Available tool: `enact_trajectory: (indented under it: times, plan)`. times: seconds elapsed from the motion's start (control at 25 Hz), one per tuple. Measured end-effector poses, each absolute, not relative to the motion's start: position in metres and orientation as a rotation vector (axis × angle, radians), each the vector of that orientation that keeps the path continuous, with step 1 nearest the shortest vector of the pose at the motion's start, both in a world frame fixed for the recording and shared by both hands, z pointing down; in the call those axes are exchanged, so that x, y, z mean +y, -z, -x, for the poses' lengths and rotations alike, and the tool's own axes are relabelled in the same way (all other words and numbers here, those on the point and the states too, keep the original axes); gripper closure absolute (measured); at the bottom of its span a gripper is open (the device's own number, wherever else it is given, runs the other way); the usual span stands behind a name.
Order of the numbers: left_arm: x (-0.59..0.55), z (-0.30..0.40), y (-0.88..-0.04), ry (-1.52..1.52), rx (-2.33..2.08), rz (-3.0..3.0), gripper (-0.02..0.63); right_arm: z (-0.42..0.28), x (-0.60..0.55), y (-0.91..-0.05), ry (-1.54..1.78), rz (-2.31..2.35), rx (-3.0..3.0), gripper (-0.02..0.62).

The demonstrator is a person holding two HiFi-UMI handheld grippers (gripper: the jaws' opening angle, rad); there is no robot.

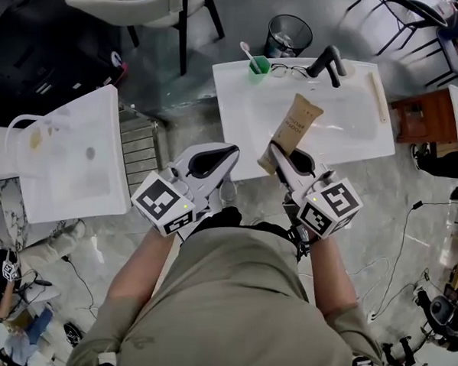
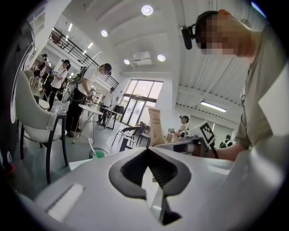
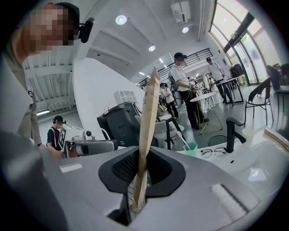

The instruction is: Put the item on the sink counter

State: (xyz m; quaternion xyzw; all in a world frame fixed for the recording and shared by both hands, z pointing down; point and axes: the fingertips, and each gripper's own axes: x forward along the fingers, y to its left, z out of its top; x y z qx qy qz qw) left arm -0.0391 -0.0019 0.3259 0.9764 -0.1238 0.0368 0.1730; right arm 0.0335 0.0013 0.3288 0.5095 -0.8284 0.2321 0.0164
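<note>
Right tongs (image 1: 279, 152) clamped on brown packet (image 1: 297, 122), upright; white sink surface (image 1: 237, 110) at 12 o'clock. Packet not yet set down. Left tongs (image 1: 229, 152) together, empty.

The right gripper (image 1: 278, 154) hides the lower end of the brown pouch (image 1: 297, 124), whose print is too small to read.

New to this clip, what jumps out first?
The brown paper pouch stands out, pinched by its lower end in the right claw over the near part of the white sink counter. The left claw hangs beside it, shut on nothing. At the counter's back are a green cup holding a toothbrush, eyeglasses and a black faucet.
</note>
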Motion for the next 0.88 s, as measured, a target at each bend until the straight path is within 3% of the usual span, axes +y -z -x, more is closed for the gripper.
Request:
enact_trajectory:
  times: [0.88]
  plan:
    - [-0.044, 0.048, -0.344, -0.121, -0.406, -2.741, 0.600, -0.018, -0.057, -0.364, -0.783, -1.447, -2.576, 0.555]
